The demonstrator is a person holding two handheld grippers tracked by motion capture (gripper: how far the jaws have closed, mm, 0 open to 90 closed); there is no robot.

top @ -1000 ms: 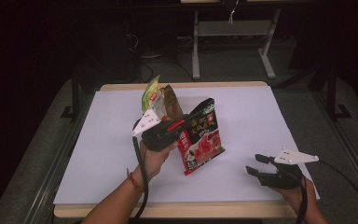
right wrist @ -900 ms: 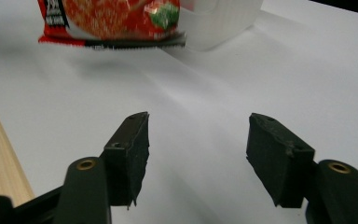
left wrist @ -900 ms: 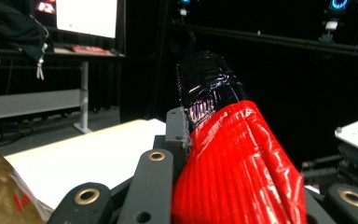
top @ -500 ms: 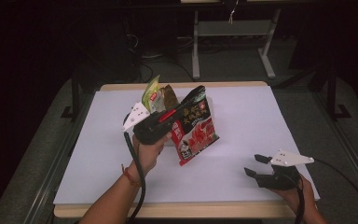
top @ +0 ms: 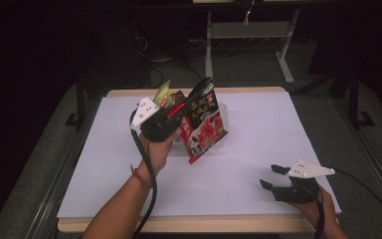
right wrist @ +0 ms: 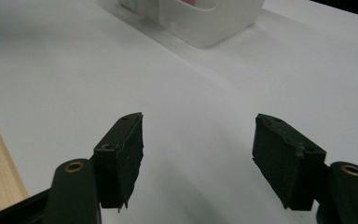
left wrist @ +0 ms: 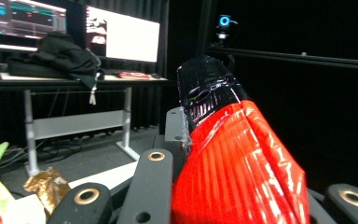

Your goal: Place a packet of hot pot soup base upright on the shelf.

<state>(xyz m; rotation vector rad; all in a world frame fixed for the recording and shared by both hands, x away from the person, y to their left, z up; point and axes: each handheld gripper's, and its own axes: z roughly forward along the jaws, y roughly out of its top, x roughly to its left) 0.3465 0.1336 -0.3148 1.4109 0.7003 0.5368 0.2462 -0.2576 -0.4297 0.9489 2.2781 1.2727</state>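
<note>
Above the white tabletop [top: 258,149], the left tool [top: 181,110] pinched the red snack pouch [top: 206,127] by its edge; it could slip onto the white tray [right wrist: 205,23], while the right tool [top: 273,177] had just been opening, nothing between.

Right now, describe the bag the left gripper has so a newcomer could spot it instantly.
Start at the white-covered table and look to its far middle, where the left gripper is shut on a red and black snack bag, holding it tilted above a white container. Unlike the green and gold packets behind it, it is glossy red with a black top.
</note>
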